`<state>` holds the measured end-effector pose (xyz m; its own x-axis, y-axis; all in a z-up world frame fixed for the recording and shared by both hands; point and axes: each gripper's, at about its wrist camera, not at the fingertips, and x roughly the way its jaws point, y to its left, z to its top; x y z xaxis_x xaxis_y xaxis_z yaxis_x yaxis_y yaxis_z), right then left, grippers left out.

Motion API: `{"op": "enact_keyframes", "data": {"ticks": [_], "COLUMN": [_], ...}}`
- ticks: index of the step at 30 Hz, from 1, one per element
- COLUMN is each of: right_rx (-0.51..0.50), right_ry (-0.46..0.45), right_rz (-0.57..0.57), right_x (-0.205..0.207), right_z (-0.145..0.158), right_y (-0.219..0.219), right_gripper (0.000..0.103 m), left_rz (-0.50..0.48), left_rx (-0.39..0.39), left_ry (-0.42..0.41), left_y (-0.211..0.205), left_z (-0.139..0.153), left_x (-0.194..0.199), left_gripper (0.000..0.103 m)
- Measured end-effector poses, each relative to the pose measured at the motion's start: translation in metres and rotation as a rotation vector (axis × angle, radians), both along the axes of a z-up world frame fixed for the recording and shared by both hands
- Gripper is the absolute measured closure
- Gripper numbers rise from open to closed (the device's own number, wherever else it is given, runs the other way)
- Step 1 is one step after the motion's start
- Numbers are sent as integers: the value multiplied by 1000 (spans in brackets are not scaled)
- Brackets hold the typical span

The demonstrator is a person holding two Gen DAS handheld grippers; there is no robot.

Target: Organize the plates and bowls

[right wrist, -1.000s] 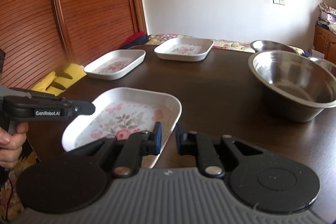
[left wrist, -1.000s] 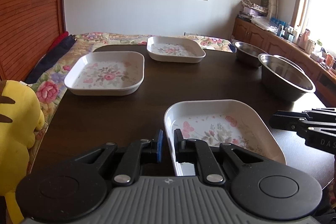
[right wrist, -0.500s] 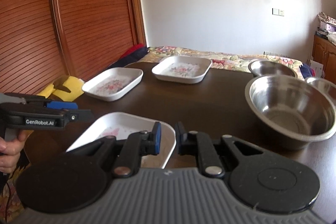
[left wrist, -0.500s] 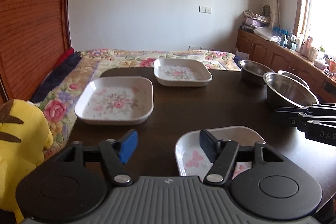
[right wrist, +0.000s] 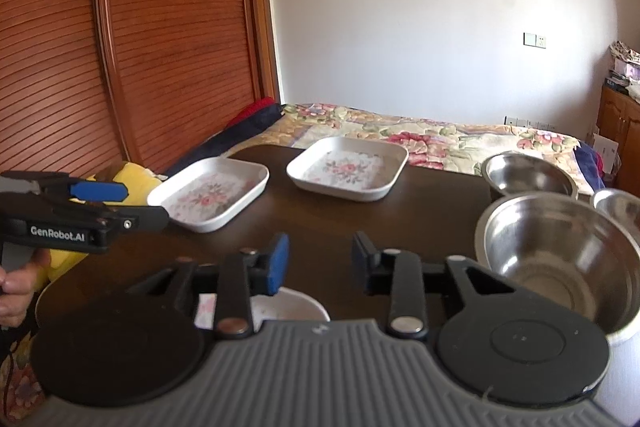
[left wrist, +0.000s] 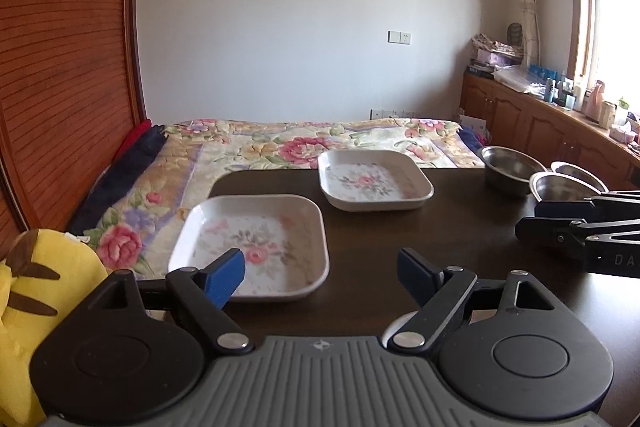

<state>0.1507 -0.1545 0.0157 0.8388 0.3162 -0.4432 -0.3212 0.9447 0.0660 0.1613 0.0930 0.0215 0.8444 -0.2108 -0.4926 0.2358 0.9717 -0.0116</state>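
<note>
Three white square floral plates lie on the dark table [left wrist: 400, 235]. One plate [left wrist: 256, 247] is at the left, one [left wrist: 374, 181] is farther back. The third, nearest plate [right wrist: 280, 307] is mostly hidden under my grippers. Three steel bowls stand at the right: a large one [right wrist: 560, 255], one behind it [right wrist: 528, 173], and a small one [right wrist: 618, 201]. My left gripper [left wrist: 320, 273] is open and empty, raised above the table's near edge. My right gripper [right wrist: 320, 265] is open and empty, left of the large bowl.
A yellow plush toy [left wrist: 36, 291] sits off the table's left edge. A bed with a floral cover [left wrist: 300, 143] lies beyond the table. Wooden cabinets [left wrist: 540, 123] with clutter line the right wall. A wooden sliding door [right wrist: 120, 47] is at the left.
Both grippers have opened, lifted and drawn back from the nearest plate, which now lies almost out of sight beneath them. The left opened first, the right only just now.
</note>
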Motion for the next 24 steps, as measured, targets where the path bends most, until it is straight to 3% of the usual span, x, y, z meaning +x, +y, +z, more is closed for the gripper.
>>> {"op": "enact_keyframes", "data": {"ticks": [4,13,15,17,24], "right_rx": [-6,-39,-46,-52,-50], "right_ry": [-8,-22,-20,-13,24], "right_rz": [6,43,51,61,103], "right_x": [10,34,39,44,67], "right_z": [6,17,17,17,15], "right_y": [5,25,29,34,50], "right_gripper": [62,47,43,38,27], "left_rz": [-6,1,9,22,52], "left_rx": [-18,-15,-7,4,11], "left_ry": [12,26,24,16,5], "left_y": [8,30,35,40,64], "left_z": [2,2,2,2,-3], "left_x": [13,38,43,50,74], "left_gripper": [14,13,11,2,1]}}
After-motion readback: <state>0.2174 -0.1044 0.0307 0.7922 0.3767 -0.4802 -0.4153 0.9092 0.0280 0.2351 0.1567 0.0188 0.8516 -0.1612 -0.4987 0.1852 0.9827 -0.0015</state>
